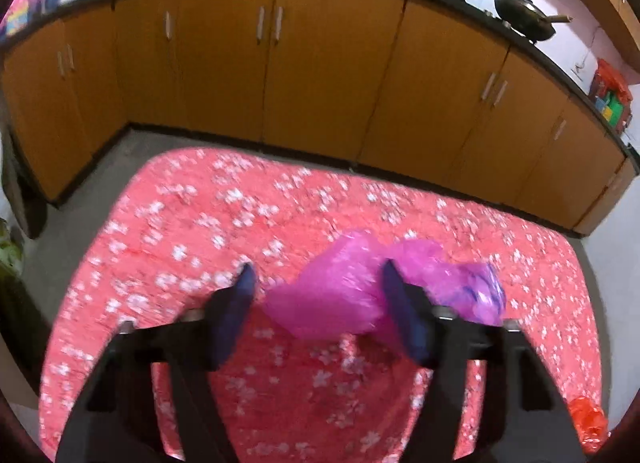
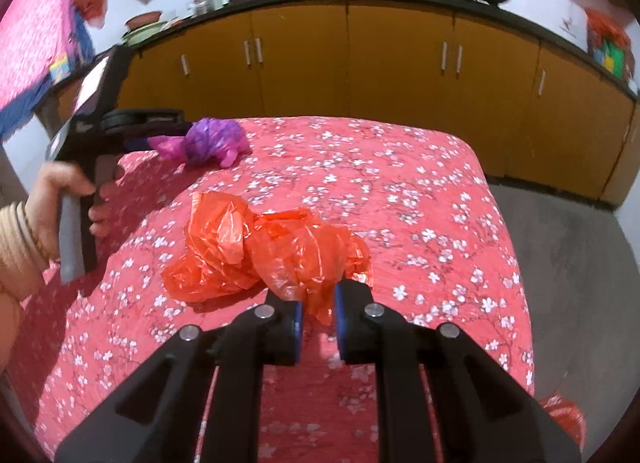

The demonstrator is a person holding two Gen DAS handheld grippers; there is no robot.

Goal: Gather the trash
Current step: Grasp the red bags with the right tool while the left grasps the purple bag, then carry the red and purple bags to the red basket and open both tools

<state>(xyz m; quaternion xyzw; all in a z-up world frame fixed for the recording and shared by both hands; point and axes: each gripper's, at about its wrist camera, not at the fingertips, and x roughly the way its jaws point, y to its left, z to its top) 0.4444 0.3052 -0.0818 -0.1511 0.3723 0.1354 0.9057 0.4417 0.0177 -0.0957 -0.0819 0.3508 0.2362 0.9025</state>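
item: trash pickup, grasp stage. my right gripper (image 2: 318, 313) pinches a fold of the crinkly orange plastic bag (image 2: 256, 255) on the floral red tablecloth (image 2: 400, 191). my left gripper (image 1: 316, 291) gapes around the glossy, crumpled pink bag (image 1: 344, 295); next, i judge, clamp, then lift both.

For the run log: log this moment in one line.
left gripper: open around crumpled pink plastic bag | right gripper: pinching crumpled orange plastic bag

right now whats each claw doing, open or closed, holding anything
Left claw: open, fingers either side of the pink plastic bag, not clamped.
Right claw: closed on the orange plastic bag.
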